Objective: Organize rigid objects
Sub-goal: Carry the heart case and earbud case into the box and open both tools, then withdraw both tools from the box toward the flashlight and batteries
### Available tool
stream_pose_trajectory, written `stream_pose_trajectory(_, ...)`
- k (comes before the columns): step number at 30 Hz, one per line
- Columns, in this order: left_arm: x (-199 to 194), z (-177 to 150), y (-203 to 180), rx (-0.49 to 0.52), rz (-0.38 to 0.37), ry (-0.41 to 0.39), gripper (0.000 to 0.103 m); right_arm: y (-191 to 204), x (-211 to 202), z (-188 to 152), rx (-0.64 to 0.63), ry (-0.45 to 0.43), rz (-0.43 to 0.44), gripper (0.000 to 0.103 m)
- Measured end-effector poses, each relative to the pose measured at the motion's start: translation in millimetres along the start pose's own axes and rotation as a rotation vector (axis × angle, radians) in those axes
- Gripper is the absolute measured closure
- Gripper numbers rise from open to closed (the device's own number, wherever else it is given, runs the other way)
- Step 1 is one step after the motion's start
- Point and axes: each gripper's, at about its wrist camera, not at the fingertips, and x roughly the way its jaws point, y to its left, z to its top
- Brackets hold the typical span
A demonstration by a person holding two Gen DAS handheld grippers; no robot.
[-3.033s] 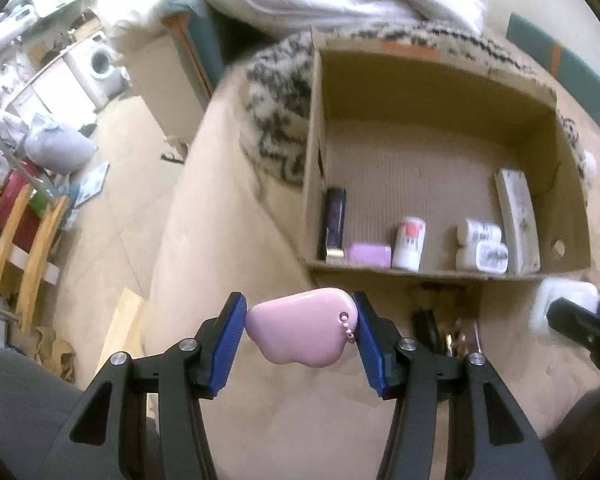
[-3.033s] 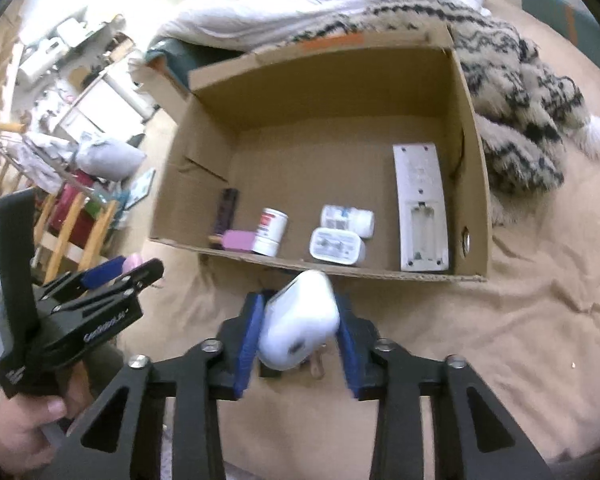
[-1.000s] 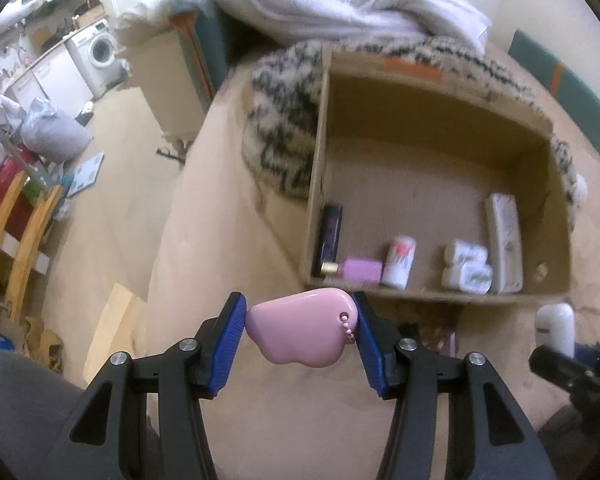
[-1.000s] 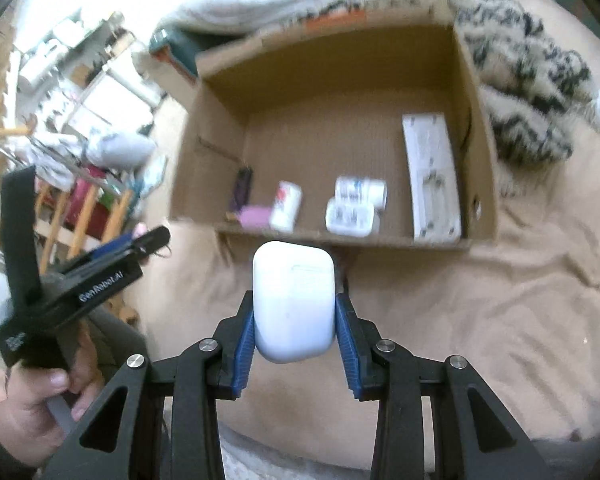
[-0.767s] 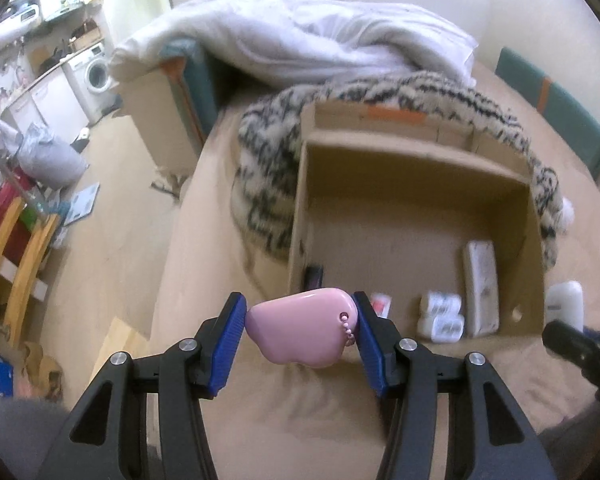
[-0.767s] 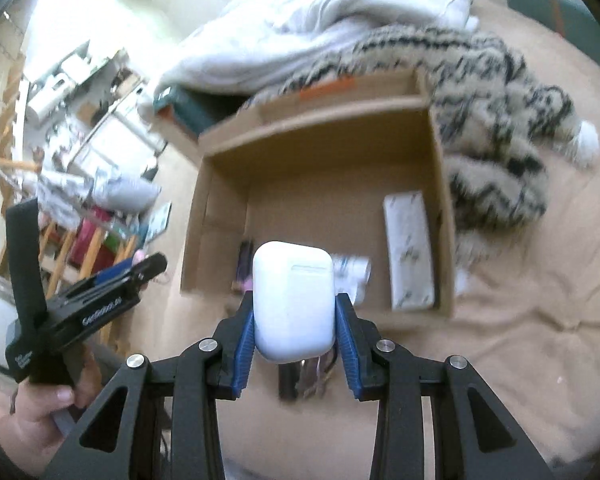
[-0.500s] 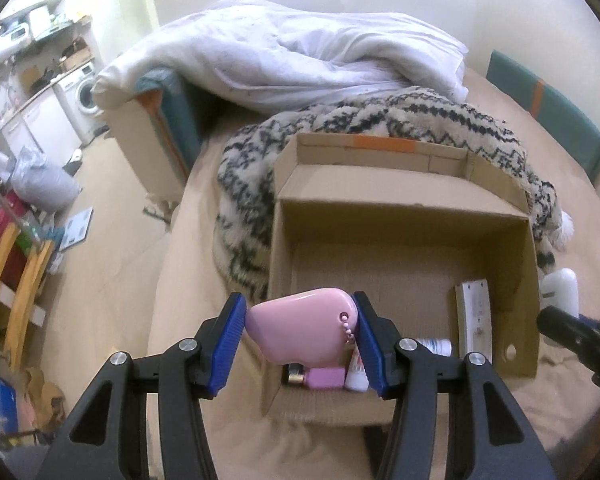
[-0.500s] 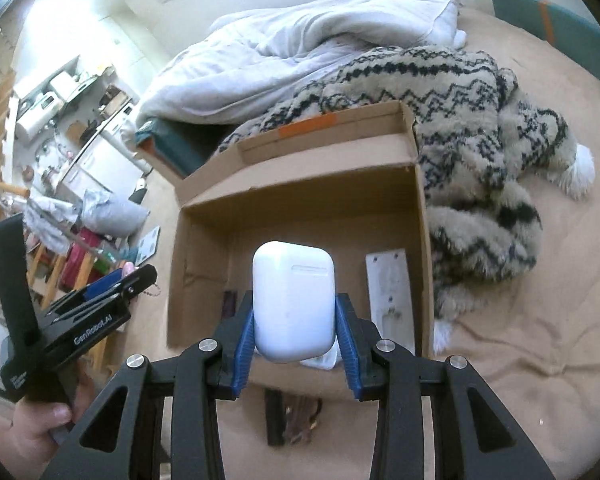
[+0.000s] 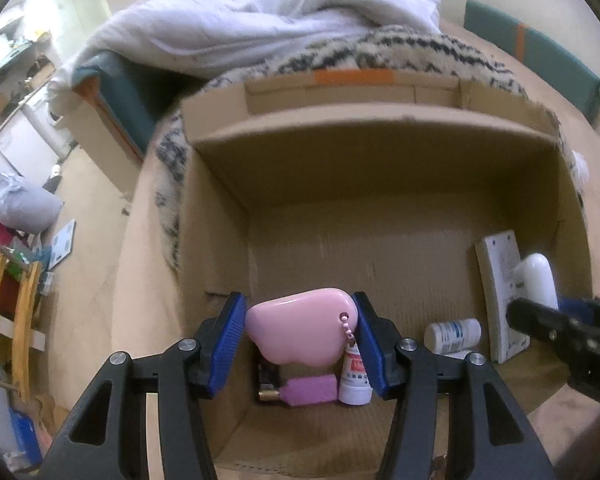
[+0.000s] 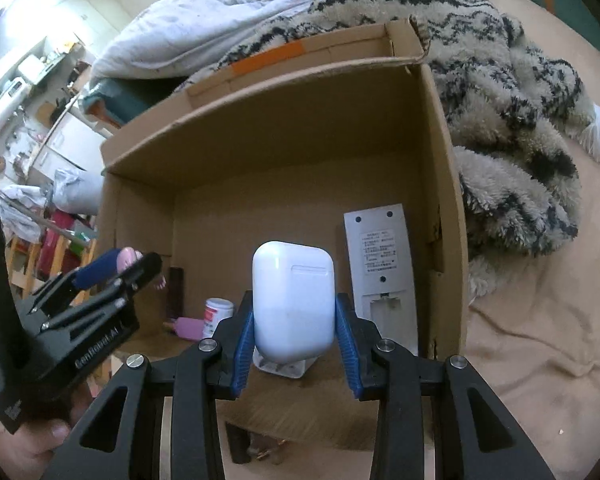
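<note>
A: Take the cardboard box [image 9: 380, 160] as the landmark. What does each hand carry?

B: The left gripper [image 9: 300, 340] has its blue pads pressed on both sides of a pink heart-shaped case [image 9: 300, 334] with a small bead chain, held above the near left part of the box. The right gripper [image 10: 294, 332] is closed on a white earbud case [image 10: 293, 304], upright, above the near middle of the box.

A: What already lies inside the box?

B: Along its near wall, from the left: a dark tube [image 9: 269, 376], a pink eraser-like block [image 9: 310, 390] touching it, then a small white bottle with a red label [image 9: 354, 376] standing just beside the block. Further right are a white bottle lying on its side [image 9: 454, 332] and a white remote [image 10: 382, 268] laid face down along the right wall, its battery bay open.

A: Anything in the way?

B: Beneath the earbud case there is a clear-white container [image 10: 284, 366], partly hidden by it. The far half of the box floor is bare cardboard.

A: And around the box?

B: A fuzzy patterned blanket [image 10: 512, 92] is bunched against its far and right sides, a white duvet [image 9: 240, 24] lies beyond that, and the box stands on a tan sheet [image 10: 540, 340]. A dark item lies outside the near wall; I cannot tell what it is.
</note>
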Motion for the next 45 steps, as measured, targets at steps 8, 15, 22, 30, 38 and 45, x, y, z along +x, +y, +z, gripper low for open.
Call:
stream_pose_trajectory(8, 12, -5, 0, -0.017, -0.016, 0.047, 0.053, 3, 14, 0, -0.016, 0.032, -0.035, 0.064)
stream_pose_trajectory(15, 13, -5, 0, -0.021, -0.023, 0.063, 0.053, 12, 13, 2, -0.049, -0.009, -0.056, 0.063)
stream_pose_trajectory(22, 5, -3, -1, -0.013, -0.021, 0.042, 0.034, 19, 1, 6, -0.055, -0.066, -0.005, 0.031)
stream_pose_trajectory(30, 3, -2, 3, -0.029, -0.018, 0.043, 0.034, 21, 0, 6, -0.051, -0.067, 0.022, 0.021)
stream_pose_trajectory(38, 2, -4, 9, -0.071, -0.043, 0.035, 0.034, 18, -5, 4, -0.036, -0.081, 0.031, 0.021)
stream_pose_trajectory(45, -12, -3, 9, -0.052, -0.043, 0.029, 0.034, 15, -25, 0, -0.018, -0.107, 0.059, 0.021)
